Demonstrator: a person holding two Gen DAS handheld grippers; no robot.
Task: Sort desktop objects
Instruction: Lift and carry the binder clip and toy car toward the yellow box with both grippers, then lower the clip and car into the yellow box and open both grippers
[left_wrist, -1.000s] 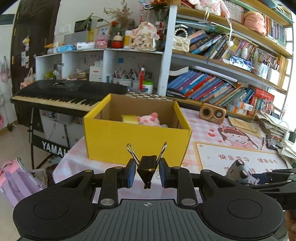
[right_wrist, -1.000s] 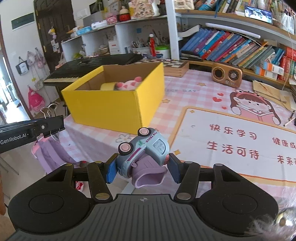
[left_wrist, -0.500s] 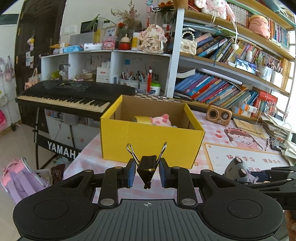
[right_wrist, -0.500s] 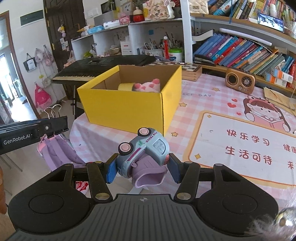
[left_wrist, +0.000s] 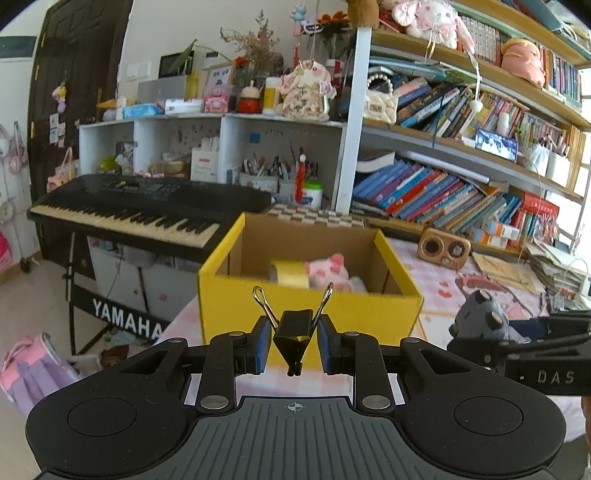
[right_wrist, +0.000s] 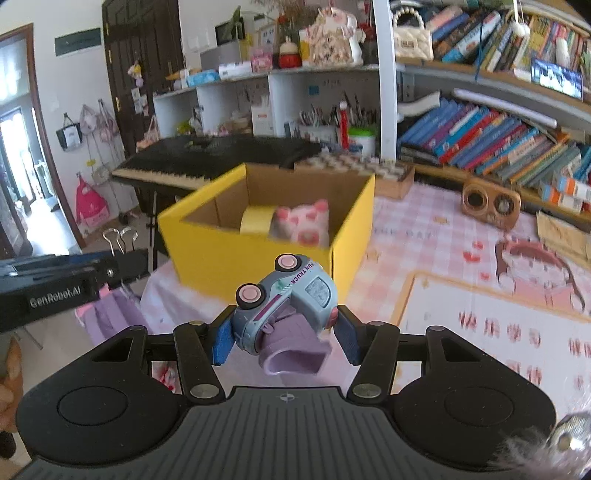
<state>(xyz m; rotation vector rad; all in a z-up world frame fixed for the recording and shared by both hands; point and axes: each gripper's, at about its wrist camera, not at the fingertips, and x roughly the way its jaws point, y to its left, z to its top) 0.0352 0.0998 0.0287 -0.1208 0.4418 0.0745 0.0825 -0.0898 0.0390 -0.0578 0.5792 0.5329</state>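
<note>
- Left fingers pinch a binder clip; right fingers clamp a toy truck.
- Yellow box lies at twelve o'clock of both, open side up.

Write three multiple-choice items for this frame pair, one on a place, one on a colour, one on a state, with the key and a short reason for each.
1. Where does the roll of tape lie?
A. on the keyboard
B. inside the cardboard box, beside the pink plush toy
C. on the bare tablecloth

2. What colour is the outside of the box?
A. yellow
B. green
C. white

3. What does the left gripper hold?
A. nothing, jaws wide apart
B. a pen
C. a black binder clip, wire handles up

Key: B, the tape stands on edge within the box walls next to the plush in both views. A, the outer walls are yellow and the inside is plain brown. C, the pads press on the clip's body. The right gripper likewise grips a toy truck.
</note>
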